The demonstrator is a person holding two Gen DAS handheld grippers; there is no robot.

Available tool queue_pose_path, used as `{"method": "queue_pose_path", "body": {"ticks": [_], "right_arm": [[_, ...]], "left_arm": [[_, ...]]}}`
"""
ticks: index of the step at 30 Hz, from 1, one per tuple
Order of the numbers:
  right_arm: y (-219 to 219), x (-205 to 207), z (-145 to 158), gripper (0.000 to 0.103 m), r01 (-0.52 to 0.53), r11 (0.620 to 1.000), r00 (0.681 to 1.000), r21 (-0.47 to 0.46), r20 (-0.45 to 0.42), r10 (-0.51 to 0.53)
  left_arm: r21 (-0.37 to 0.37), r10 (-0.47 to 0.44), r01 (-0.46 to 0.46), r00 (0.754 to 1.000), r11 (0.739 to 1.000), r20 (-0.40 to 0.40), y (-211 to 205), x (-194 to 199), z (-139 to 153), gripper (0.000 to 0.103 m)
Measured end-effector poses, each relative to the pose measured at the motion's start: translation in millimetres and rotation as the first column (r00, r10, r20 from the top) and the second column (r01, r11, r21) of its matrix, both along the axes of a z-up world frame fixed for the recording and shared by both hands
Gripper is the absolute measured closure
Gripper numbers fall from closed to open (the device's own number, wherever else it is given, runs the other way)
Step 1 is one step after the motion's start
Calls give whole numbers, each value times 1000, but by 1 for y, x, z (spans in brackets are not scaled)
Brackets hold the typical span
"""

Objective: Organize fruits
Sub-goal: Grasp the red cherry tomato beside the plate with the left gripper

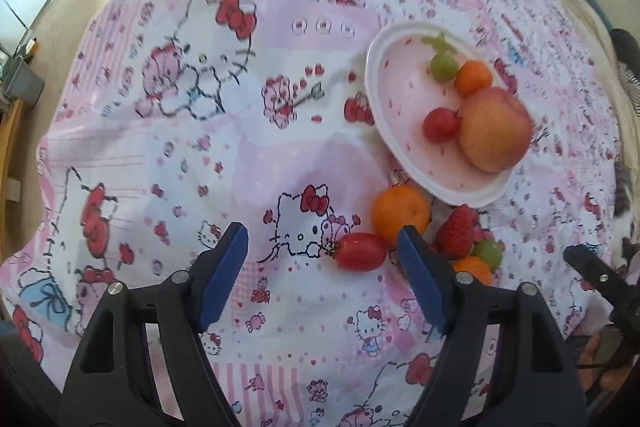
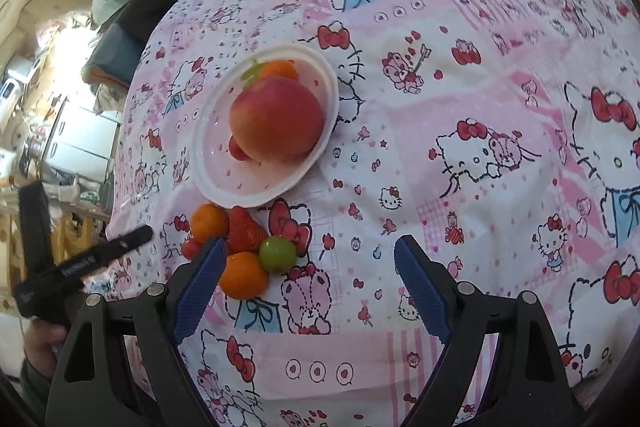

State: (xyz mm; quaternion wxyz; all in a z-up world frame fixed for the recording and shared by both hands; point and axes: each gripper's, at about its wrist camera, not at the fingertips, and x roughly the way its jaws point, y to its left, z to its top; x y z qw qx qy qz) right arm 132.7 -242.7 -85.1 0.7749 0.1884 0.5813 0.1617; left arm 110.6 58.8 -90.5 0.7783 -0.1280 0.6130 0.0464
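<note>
In the right wrist view the peach hides most of the plate's smaller fruit: only a sliver of a red one and the top of an orange one show. The left finger of the right tongs covers part of an orange fruit and perhaps a small red one. In the left wrist view a finger of the left tongs hides part of a low orange fruit. The room at the left edge is blurred.
</note>
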Motion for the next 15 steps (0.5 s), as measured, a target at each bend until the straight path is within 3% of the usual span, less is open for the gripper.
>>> {"method": "queue_pose_path", "body": {"ticks": [9, 11, 15], "right_arm": [[10, 4, -1, 15, -24, 1000, 1000, -2, -3, 24], [11, 4, -1, 15, -28, 1000, 1000, -3, -3, 28], [12, 5, -2, 15, -30, 1000, 1000, -3, -6, 30]], "left_arm": [[12, -77, 78, 993, 997, -85, -21, 5, -31, 39], [7, -90, 91, 991, 996, -97, -25, 5, -35, 46], [-9, -114, 113, 987, 994, -114, -32, 7, -42, 48]]}}
